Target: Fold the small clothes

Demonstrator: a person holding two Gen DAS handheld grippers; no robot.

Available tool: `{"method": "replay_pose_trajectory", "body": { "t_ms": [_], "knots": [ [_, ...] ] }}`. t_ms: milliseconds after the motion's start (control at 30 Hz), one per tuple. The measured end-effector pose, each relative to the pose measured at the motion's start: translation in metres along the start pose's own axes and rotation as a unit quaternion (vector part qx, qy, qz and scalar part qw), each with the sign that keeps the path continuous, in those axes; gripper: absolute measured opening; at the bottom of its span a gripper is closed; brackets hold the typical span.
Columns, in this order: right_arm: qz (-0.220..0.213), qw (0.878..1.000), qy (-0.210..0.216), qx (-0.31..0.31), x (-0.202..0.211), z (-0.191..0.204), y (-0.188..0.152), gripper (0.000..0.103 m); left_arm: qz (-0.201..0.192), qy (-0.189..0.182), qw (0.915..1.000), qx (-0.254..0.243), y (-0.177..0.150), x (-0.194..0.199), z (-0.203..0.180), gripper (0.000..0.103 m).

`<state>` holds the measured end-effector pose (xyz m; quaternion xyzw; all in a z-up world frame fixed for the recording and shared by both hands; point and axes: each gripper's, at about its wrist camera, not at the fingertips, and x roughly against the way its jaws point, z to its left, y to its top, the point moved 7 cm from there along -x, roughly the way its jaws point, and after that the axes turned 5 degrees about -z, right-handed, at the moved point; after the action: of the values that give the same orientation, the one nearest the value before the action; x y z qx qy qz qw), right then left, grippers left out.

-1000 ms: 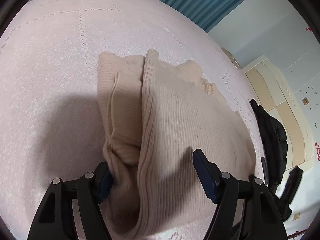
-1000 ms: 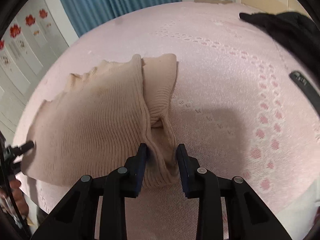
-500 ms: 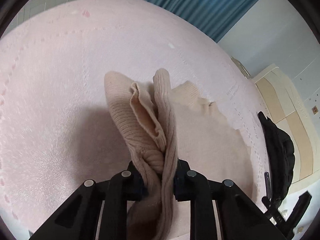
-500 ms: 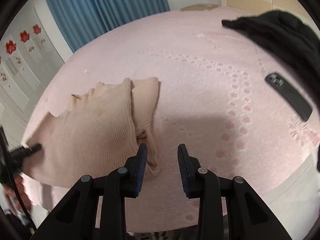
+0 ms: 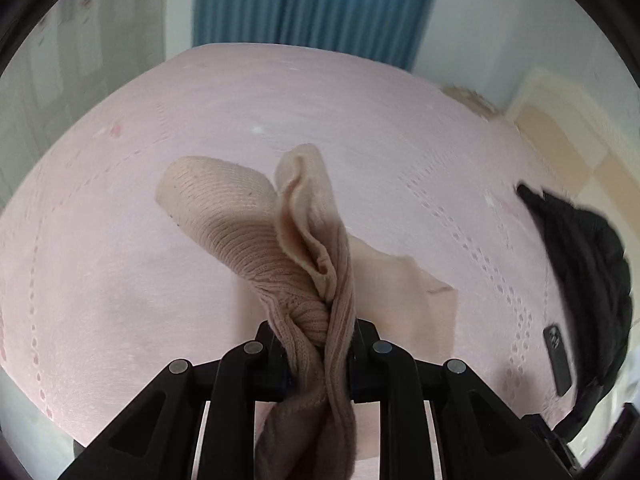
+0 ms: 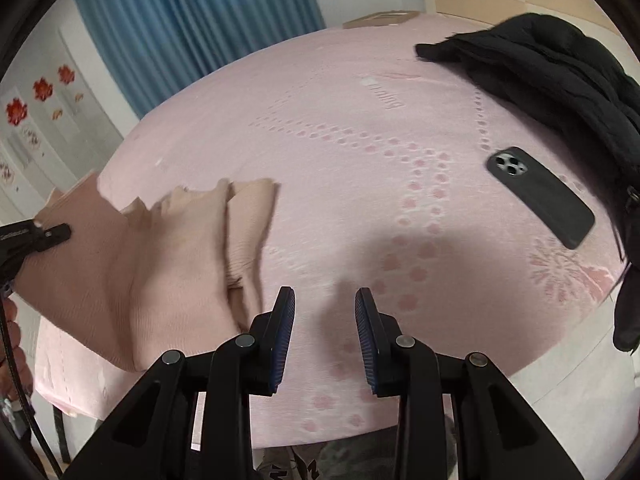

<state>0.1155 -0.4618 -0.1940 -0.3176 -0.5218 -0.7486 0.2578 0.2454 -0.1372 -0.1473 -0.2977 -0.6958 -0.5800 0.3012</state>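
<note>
Jaws on the left gripper (image 5: 318, 346) are pinching a bunched fold of the beige knit top (image 5: 256, 228), lifting it off the pink bedspread (image 5: 100, 280). The right gripper (image 6: 325, 312) is hanging apart and empty, just beside the top's edge.

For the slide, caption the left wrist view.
Left tongs clamp a bunched beige knit top, lifting it above the pink bedspread.
</note>
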Motion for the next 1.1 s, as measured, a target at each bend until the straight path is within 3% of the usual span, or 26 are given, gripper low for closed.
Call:
{"method": "replay_pose_trajectory", "body": {
  "t_ms": [167,300,367,433,500,633,700,933,1100],
  "knots": [
    [0.0,1.0,-0.002,-0.027,0.005,-0.029,-0.003,0.031,0.047,-0.009,0.9973,-0.056,-0.037,-0.033,-0.069,0.019],
    [0.012,0.999,-0.007,-0.033,-0.001,-0.042,-0.012,0.031,0.089,-0.027,0.993,-0.072,-0.072,-0.055,-0.093,0.022],
    [0.02,0.999,-0.009,-0.033,-0.005,-0.044,-0.016,0.031,0.096,-0.069,0.9909,-0.065,-0.078,-0.054,-0.1,0.033],
    [0.024,0.999,-0.004,-0.032,-0.009,-0.041,-0.018,0.031,0.105,-0.135,0.9838,-0.053,-0.078,-0.047,-0.103,0.062],
    [0.025,0.999,0.007,-0.031,-0.013,-0.036,-0.017,0.031,0.114,-0.176,0.9769,-0.043,-0.076,-0.039,-0.1,0.063],
    [0.021,0.998,0.057,-0.031,-0.017,-0.011,-0.01,0.035,0.088,-0.178,0.9798,-0.019,-0.062,-0.028,-0.068,0.064],
    [0.018,0.995,0.088,-0.032,-0.019,0.006,-0.004,0.043,0.076,-0.167,0.983,0.005,-0.053,-0.027,-0.038,0.064],
    [0.016,0.983,0.183,-0.029,-0.036,0.074,0.016,0.052,0.064,-0.11,0.9911,0.038,-0.045,-0.029,0.056,0.065],
    [0.04,0.985,0.161,-0.043,-0.076,0.1,0.018,0.052,0.064,-0.094,0.9925,0.045,-0.056,-0.025,0.108,0.065]
  ]
}}
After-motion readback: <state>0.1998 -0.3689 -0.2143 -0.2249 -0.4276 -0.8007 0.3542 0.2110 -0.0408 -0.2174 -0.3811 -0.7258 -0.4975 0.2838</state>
